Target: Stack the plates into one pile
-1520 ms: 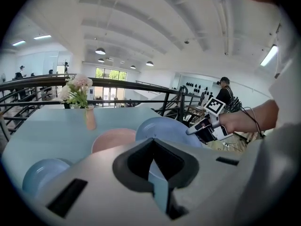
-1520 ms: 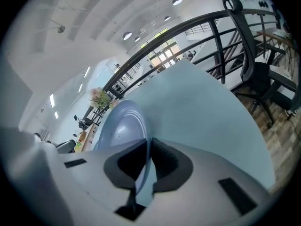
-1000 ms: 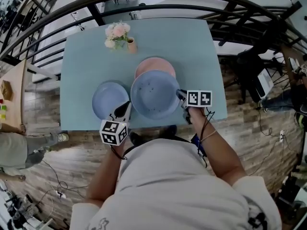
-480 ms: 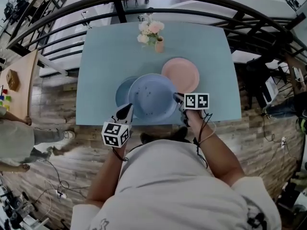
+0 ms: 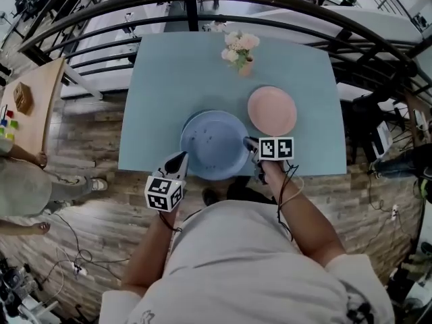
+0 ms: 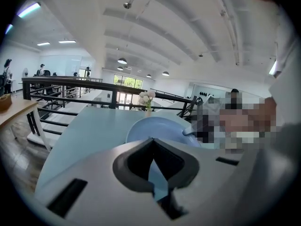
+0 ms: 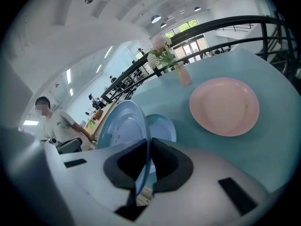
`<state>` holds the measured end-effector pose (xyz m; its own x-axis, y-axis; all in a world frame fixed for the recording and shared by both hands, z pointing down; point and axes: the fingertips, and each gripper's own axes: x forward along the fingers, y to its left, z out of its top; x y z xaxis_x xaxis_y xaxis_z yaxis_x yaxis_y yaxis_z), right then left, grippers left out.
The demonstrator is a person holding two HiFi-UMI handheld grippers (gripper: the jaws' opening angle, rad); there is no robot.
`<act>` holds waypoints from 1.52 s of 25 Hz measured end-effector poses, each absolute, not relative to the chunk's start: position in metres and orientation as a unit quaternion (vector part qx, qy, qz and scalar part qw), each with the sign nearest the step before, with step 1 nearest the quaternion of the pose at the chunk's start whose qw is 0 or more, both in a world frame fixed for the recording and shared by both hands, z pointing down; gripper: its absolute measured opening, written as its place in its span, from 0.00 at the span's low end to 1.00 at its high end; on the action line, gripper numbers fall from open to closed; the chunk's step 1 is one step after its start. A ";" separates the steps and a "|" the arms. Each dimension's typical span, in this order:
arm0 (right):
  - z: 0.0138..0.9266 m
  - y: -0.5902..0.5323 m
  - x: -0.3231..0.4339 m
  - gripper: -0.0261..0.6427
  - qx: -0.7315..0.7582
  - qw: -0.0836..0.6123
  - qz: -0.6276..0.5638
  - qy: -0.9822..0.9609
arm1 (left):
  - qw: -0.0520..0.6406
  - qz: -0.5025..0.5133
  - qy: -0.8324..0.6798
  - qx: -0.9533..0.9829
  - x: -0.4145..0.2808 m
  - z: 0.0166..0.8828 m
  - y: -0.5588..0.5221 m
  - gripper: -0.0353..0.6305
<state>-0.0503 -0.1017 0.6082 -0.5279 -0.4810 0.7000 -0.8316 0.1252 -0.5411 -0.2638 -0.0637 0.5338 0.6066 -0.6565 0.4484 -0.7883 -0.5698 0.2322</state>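
I'm clamping the right hand-held gripper (image 5: 251,144) on the right rim of the big blue plate (image 5: 212,140), one pad on each side of the lip. The plate's hanging over the near middle of the desk (image 5: 158,79). The pink plate (image 5: 272,110) is lying apart to its right, w/ the flower vase (image 5: 243,58) beyond. The left hand-held gripper (image 5: 181,158) is hovering just beside the plate's near-left edge, jaws together, nothing btwn them.

Handling, my read: the plate's looking stiff and glossy, prob. ceramic or hard plastic, so breakable and slick. A one-sided rim pinch could let the far side droop or twist. I'm wanting a deep bite on the lip, and a second hold on the opposite rim w/ the left would steady it.

Views: the head view is showing only two plates, since the small blue plate (image 7: 162,128) is hidden under the big one there. The right gripper view is catching it on the desk just beyond the held plate; whether they're touching I can't tell. The left gripper view is showing its closed jaws plainly, which the head view isn't.
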 end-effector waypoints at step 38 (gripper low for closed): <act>0.690 -0.162 -0.054 0.10 0.400 0.261 0.528 -0.703 | 0.278 0.172 -0.461 0.825 -0.278 0.579 -0.107 0.06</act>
<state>-0.0540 -0.1618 0.6899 -0.5441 -0.2858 0.7888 -0.8373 0.1241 -0.5325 -0.2776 -0.1067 0.5792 0.5155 -0.6659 0.5393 -0.8565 -0.4204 0.2996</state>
